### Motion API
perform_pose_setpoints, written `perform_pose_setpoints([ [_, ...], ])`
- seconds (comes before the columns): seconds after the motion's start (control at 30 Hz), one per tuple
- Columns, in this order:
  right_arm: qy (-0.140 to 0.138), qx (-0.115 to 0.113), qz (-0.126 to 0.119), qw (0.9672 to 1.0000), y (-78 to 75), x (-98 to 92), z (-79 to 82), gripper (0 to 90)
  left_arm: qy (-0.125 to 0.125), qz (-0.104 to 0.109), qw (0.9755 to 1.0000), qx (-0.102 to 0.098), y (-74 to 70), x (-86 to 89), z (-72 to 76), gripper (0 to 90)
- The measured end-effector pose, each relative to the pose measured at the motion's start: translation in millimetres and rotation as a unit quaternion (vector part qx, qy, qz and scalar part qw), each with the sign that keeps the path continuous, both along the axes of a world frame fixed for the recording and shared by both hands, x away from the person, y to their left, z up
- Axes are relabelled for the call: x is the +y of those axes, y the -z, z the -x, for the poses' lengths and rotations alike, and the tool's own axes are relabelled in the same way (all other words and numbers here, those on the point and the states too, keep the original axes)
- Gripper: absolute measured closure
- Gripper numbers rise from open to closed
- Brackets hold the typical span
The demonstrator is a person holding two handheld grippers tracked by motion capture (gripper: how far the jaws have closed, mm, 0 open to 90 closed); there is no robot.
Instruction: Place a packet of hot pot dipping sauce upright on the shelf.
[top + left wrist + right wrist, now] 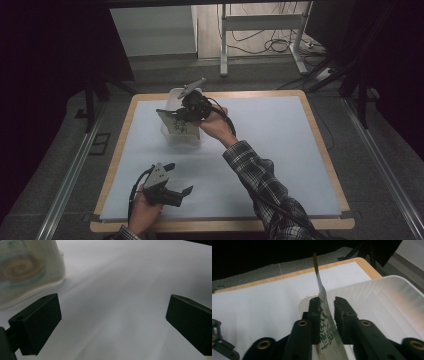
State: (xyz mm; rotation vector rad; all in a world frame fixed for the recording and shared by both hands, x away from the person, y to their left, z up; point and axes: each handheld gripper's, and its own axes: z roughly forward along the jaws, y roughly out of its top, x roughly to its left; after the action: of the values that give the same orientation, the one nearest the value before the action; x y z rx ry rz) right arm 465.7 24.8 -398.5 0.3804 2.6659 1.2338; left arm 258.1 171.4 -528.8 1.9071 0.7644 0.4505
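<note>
Over the translucent plastic bin (181, 131) hung the right gripper (327, 305), a thin, flat packet (322, 293) with green print standing on edge between its black jaws, a slight gap showing, so the pads were off it. The left gripper (181, 181) rested low on the smooth white surface (280, 150), blocky jaws spread wide, nothing between them.

White mat (280, 150) covers wooden table (320, 131); perhaps cables (260, 42) beyond.
</note>
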Motion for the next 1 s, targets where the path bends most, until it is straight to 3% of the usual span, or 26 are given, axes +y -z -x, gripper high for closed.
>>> perform_pose_setpoints([
  [0.37,0.015,0.005,0.004,0.9999,7.3,-13.6,2.5,57.3,0.0,-0.002,1.0,0.001,0.6,-0.8,-0.3,0.0],
  [0.57,0.028,0.027,0.016,0.9991,7.9,-18.4,1.9,50.6,0.0,-0.005,1.0,0.001,0.5,-0.4,-0.2,0.0],
  [1.0,0.041,0.029,-0.002,0.9987,7.2,-28.4,4.8,34.3,0.0,-0.007,1.0,0.001,0.8,-0.8,-0.2,0.0],
])
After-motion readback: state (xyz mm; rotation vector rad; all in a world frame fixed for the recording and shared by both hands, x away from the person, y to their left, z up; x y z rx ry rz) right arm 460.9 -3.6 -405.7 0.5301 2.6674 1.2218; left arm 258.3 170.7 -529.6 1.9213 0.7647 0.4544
